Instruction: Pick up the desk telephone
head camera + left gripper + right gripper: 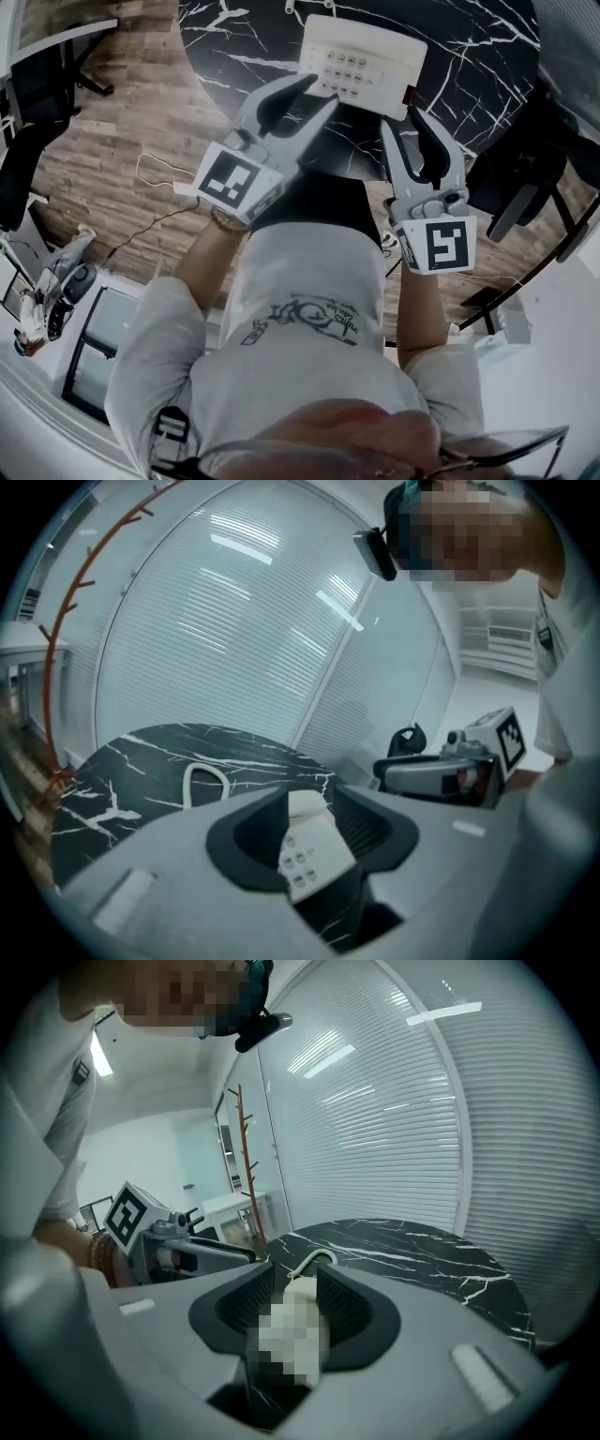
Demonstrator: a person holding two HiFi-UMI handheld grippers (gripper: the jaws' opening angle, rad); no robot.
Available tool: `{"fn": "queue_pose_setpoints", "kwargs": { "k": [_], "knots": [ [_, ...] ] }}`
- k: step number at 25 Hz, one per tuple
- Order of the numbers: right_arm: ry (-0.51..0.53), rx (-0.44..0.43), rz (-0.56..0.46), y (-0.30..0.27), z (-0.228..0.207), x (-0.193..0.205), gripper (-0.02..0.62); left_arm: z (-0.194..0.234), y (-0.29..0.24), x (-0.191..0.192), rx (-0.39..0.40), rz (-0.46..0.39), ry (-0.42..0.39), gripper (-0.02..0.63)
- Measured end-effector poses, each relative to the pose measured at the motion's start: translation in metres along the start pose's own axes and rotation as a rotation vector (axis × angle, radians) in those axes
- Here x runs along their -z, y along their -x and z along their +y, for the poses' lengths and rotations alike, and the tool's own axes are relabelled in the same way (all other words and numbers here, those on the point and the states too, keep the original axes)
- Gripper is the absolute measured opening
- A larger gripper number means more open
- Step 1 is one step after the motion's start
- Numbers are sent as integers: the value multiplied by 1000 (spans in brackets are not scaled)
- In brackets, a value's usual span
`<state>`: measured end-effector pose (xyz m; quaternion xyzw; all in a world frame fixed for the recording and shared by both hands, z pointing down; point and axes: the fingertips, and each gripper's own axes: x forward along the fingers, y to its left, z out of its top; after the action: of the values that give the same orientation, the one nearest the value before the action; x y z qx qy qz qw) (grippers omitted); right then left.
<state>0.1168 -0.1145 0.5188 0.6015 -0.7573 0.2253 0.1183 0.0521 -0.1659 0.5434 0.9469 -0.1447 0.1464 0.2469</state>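
Observation:
The white desk telephone with its grey keypad lies on a round black marble table. My left gripper is open at the phone's near left corner, jaws spread on either side of that corner. In the left gripper view the phone shows in the gap between the jaws, with no pad pressing on it. My right gripper is open just off the phone's near right corner. Through its jaws in the right gripper view I see the phone and its white cord.
A dark office chair stands left of the table and another to the right. A thin cable runs over the wooden floor. Glass walls with blinds stand behind the table, and a coat stand rises nearby.

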Motion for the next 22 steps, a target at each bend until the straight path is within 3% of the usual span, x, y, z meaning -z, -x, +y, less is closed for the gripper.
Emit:
{"fn": "queue_pose_setpoints", "kwargs": {
  "k": [12, 17, 22],
  "knots": [
    [-63, 85, 93, -40, -48, 82, 305, 58, -41, 76, -59, 83, 50, 242],
    [-81, 106, 126, -57, -60, 106, 376, 79, -49, 101, -112, 110, 68, 352],
    [-101, 112, 154, -69, -67, 124, 422, 93, -56, 118, -140, 154, 71, 407]
  ]
}}
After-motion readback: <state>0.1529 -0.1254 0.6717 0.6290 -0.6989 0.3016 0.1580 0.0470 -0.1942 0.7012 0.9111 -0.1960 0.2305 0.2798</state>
